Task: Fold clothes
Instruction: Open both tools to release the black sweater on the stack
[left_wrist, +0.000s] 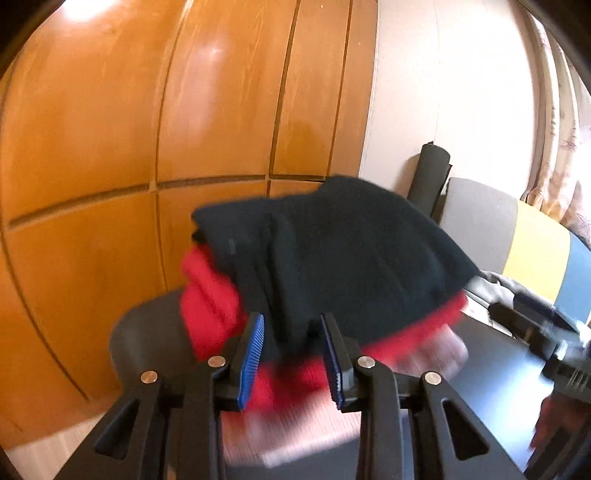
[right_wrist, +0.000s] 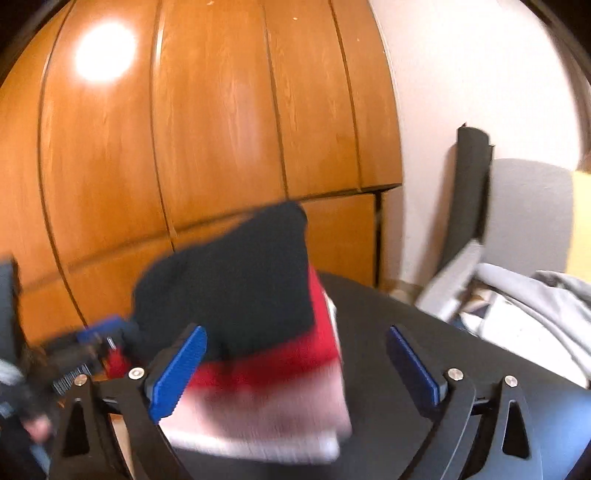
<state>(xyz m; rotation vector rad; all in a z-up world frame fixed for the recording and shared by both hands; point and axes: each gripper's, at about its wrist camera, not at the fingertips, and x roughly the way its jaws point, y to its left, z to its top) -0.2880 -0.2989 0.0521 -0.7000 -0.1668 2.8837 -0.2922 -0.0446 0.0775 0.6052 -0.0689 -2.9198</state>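
**Folded stack on black table, both grippers at its edge**

Nearest in left wrist view: left gripper (left_wrist: 291, 347), blue pads narrowed around a dark fold at the near edge of the black garment (left_wrist: 332, 251); actual pinch too blurred to tell. Under the black layer, a red garment (left_wrist: 207, 295), then a pale pink-white one (left_wrist: 295, 424), all stacked on the black table (left_wrist: 491, 384). Off to the right, blurred, the right gripper (left_wrist: 543, 332).

In right wrist view: right gripper (right_wrist: 295, 365) spread wide, released, left pad just beside the stack. Beyond, grey clothes (right_wrist: 535, 314) heaped at the table's right. Farthest: wooden wardrobe (right_wrist: 221, 129), white wall (right_wrist: 480, 74).
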